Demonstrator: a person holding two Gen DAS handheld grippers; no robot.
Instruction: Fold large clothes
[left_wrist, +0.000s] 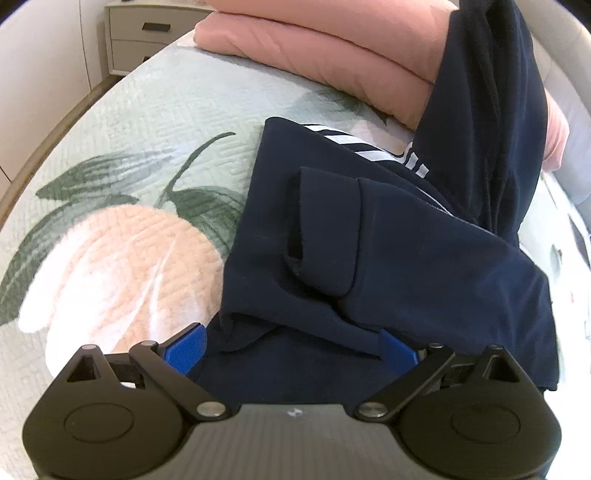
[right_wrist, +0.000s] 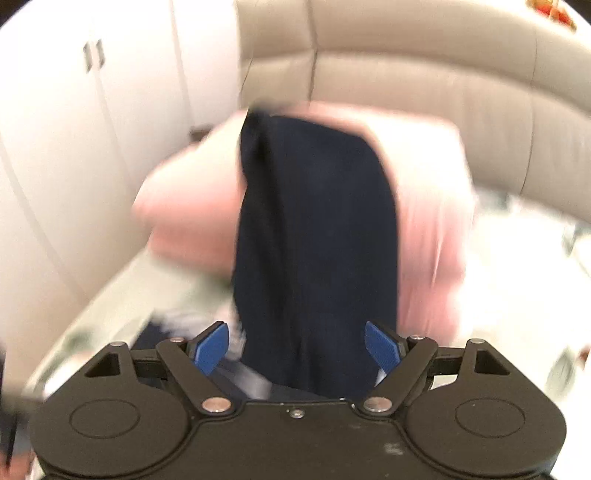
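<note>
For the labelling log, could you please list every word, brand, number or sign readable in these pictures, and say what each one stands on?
No text can be read in either view.
Navy garment: white stripes and a partly hidden white mark near the fold, not legible as letters.
Left hand-held gripper: a small pale mark on the body, too small to read.
Right wrist view: blurred by motion; nothing legible on the pink bedding or cupboards.

The garment (left_wrist: 388, 236) lies on the bed cover (left_wrist: 155, 122), to the right of the middle in the left wrist view, with one part rising up at the far right. Behind it a folded quilt (left_wrist: 314, 40) lies across the bed. A nightstand (left_wrist: 147, 37) stands beyond the bed's far left corner. The left gripper (left_wrist: 291, 350) sits at the garment's near edge, cloth between its fingers. In the right wrist view, the garment (right_wrist: 317, 240) hangs between the fingers of the right gripper (right_wrist: 297, 349), the quilt (right_wrist: 432, 206) behind it and the headboard (right_wrist: 443, 92) farther back.
</note>
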